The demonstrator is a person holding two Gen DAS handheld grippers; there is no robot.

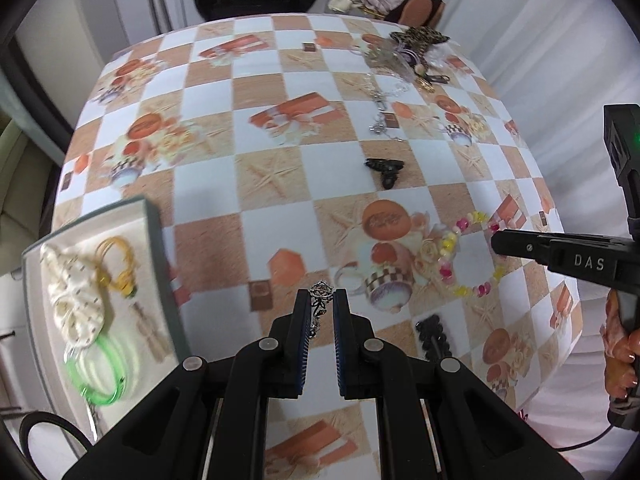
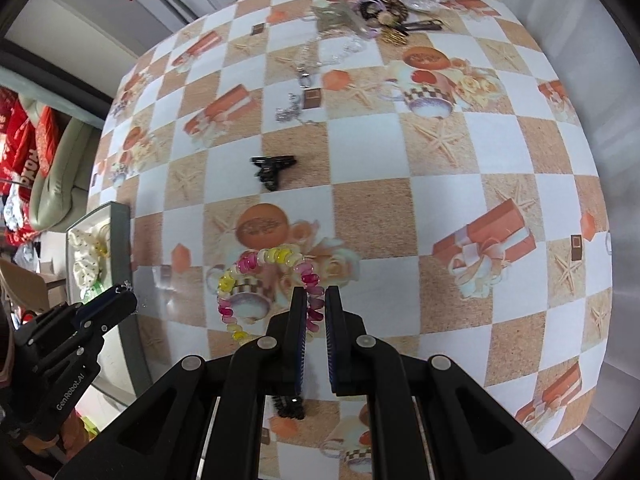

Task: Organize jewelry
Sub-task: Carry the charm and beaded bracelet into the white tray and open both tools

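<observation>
The left gripper (image 1: 324,300) is pinching a silver chain (image 1: 319,304) between nearly closed jaws, the links dangling above the table (image 1: 276,196). The right gripper (image 2: 316,300) is pinching a bead bracelet (image 2: 272,264) of pink and yellow beads, most of its loop hanging ahead of and to the left of the fingertips.

Both hands look to be carrying a piece toward the tray (image 1: 154,240), which is sitting to the left of the left gripper at the table's near-left corner. It is already holding a cream scrunchie (image 1: 74,300), a yellow band (image 1: 118,264) and a green bangle (image 1: 102,372).

Next, I judge, the left gripper needs to swing left over the tray's raised rim and release above a bare patch; the right must wait or follow behind, since the grippers are working close together.

A black clip (image 1: 384,170) and a tangled pile (image 1: 404,56) are lying well ahead of both grippers, clear of that path. The tray is sitting close to the table edge, so a low pass could nudge it off.
</observation>
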